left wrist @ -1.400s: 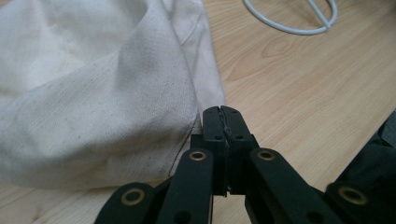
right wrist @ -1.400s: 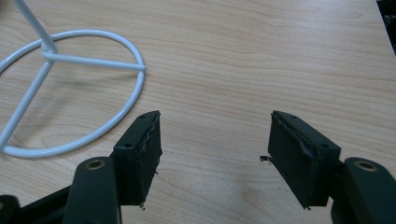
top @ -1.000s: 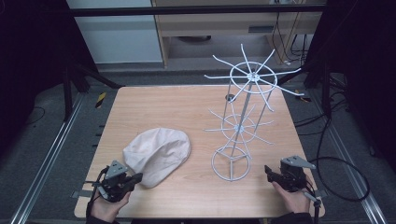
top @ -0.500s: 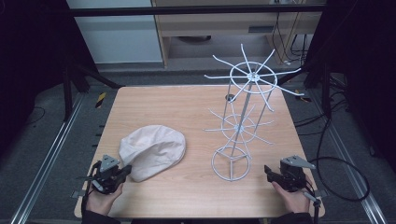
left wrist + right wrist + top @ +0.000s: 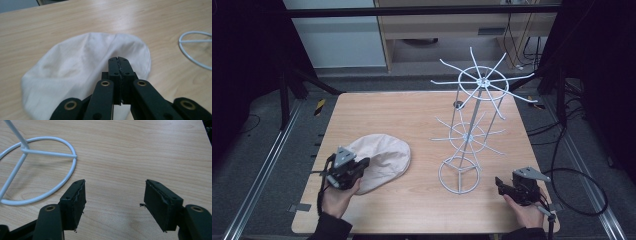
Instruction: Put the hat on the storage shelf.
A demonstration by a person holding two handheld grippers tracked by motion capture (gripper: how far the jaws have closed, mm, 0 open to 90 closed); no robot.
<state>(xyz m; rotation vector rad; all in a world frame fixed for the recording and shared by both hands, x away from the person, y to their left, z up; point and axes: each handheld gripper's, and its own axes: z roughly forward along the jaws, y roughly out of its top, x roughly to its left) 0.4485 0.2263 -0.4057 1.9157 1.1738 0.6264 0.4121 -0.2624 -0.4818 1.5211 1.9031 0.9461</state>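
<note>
A pale cream flat cap [image 5: 384, 159] lies on the wooden table [image 5: 412, 115], left of centre. My left gripper [image 5: 363, 163] hovers over the cap's near-left edge. In the left gripper view the cap [image 5: 75, 67] spreads out under and beyond my left gripper [image 5: 118, 60], whose jaws are pressed together; I see no fabric between them. A white wire rack [image 5: 472, 135] with spoked tiers stands right of centre on a ring base [image 5: 37, 170]. My right gripper [image 5: 498, 182] rests near the front right corner, and in its own view the right gripper [image 5: 115, 187] stands open over bare wood.
The rack's ring base [image 5: 195, 47] lies to the right of the cap. The rack's top spokes [image 5: 484, 80] reach out wide above the far right of the table. Metal rails and cables run along the floor on both sides.
My left gripper first drew back to the left, then moved up and right over the cap's edge. The cap's outline shifted slightly. The right gripper stayed still.
</note>
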